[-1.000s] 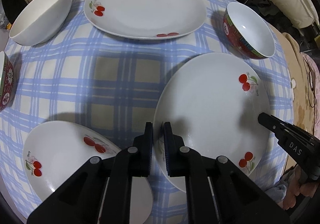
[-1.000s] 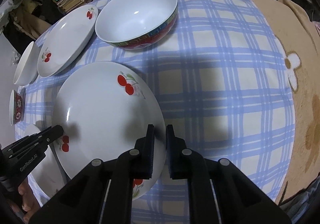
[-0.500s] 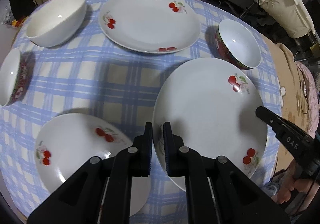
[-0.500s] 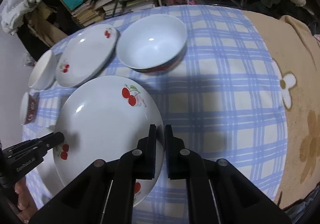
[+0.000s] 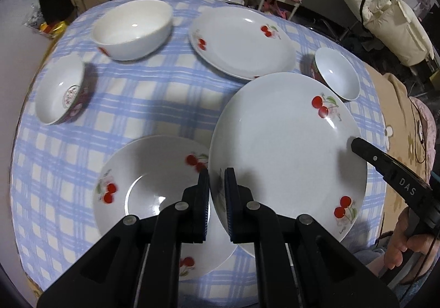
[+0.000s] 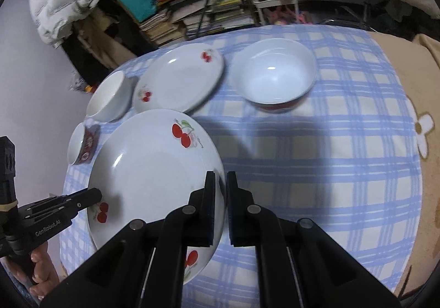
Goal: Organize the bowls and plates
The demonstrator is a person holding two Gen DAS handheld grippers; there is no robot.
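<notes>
The left tongs (image 5: 216, 189) are clamped on the near-left rim of the held plate (image 5: 286, 154), one finger above the rim and one below. The right tongs (image 6: 220, 198) are clamped on the opposite rim of the same plate, again with the rim between the two fingers. The plate is white and shallow, with three pairs of red cherries with green leaves painted around its border. It hangs above the checked cloth (image 5: 154, 104) and its left edge overlaps the second plate (image 5: 154, 198), which lies on the cloth just left of the left tongs and has the same cherries. Further ahead of the left tongs lies the third plate (image 5: 242, 41), also with cherries. To the left stands a small bowl (image 5: 59, 95) with a red patterned outside, and beyond it a white bowl (image 5: 132, 29). Behind the held plate on the right stands another red-sided bowl (image 5: 337, 74), white inside.
</notes>
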